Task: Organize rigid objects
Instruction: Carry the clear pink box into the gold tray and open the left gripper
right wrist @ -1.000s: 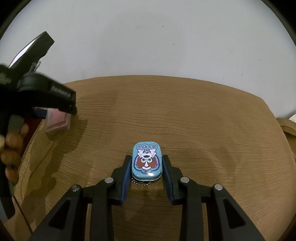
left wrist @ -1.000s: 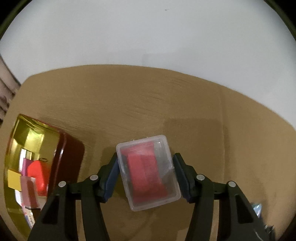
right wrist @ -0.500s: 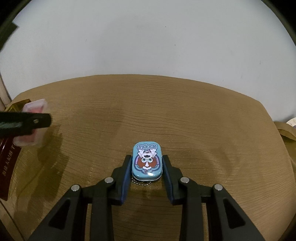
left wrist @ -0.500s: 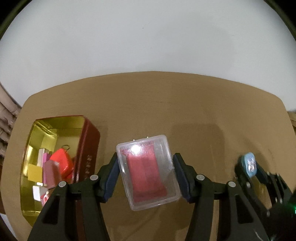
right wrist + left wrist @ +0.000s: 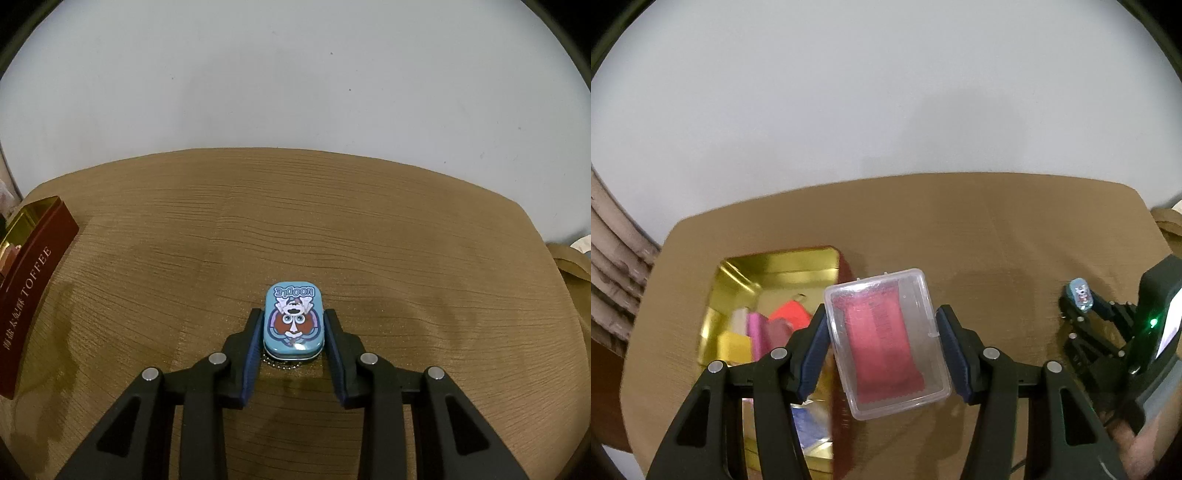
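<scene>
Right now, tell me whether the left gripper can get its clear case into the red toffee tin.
Probably yes. The left gripper holds the clear plastic case just above the open tin's right wall, nothing between them. Items fill the tin's near part; the far end looks free.

The open red toffee tin with a gold inside (image 5: 783,266), near the left edge of the brown table (image 5: 997,229), is partly covered by the left gripper (image 5: 882,343) and its clear plastic box holding a red card (image 5: 886,343). The tin's small coloured contents (image 5: 757,328) are blurred. In the right wrist view the picture's left edge cuts the tin (image 5: 33,273). A bead chain (image 5: 284,363) under the small blue cartoon tin (image 5: 293,321) is mostly hidden.
</scene>
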`<state>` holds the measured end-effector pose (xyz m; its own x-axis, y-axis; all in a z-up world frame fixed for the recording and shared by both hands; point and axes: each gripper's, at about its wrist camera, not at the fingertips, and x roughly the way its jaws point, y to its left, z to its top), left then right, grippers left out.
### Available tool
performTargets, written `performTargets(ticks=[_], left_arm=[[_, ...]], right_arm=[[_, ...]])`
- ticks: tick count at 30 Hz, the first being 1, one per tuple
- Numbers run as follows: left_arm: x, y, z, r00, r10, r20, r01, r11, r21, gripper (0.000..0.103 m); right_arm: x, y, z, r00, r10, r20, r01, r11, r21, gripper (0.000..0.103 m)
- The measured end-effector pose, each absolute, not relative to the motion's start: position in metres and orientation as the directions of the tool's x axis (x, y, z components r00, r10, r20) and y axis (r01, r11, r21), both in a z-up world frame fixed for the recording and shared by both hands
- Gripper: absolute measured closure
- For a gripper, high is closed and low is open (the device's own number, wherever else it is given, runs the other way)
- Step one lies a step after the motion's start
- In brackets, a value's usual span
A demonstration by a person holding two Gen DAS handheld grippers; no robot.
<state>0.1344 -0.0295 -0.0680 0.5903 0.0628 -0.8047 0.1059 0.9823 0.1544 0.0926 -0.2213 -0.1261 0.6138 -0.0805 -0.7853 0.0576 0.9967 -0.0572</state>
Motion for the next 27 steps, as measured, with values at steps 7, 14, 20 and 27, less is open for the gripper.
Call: performTargets(ticks=[7,14,20,27], left_arm=[[0.134,0.004,-0.053,0.59,0.097,-0.802,0.057,0.985,0.161,0.05],[0.152,0.047,-0.07,0.571,0.144,-0.808,-0.006,0.985,0.171,0.05],[0.159,0.09,-0.089,0.548,0.179,-0.817,-0.057,0.983,0.177,0.05],[0.165,0.113,-0.104,0.522,0.19,-0.831,-0.086,0.982,0.171,0.05]], right_arm=[[0.093,-0.221,-0.126,0.614,-0.082,-0.785,0.057,0.997,-0.059,0.07],[0.092,-0.221,-0.127,0.614,-0.081,-0.785,0.056,0.997,-0.059,0.07],[0.092,-0.221,-0.128,0.615,-0.084,-0.784,0.055,0.996,-0.063,0.07],[0.093,-0.22,-0.128,0.615,-0.082,-0.784,0.05,0.997,-0.065,0.07]])
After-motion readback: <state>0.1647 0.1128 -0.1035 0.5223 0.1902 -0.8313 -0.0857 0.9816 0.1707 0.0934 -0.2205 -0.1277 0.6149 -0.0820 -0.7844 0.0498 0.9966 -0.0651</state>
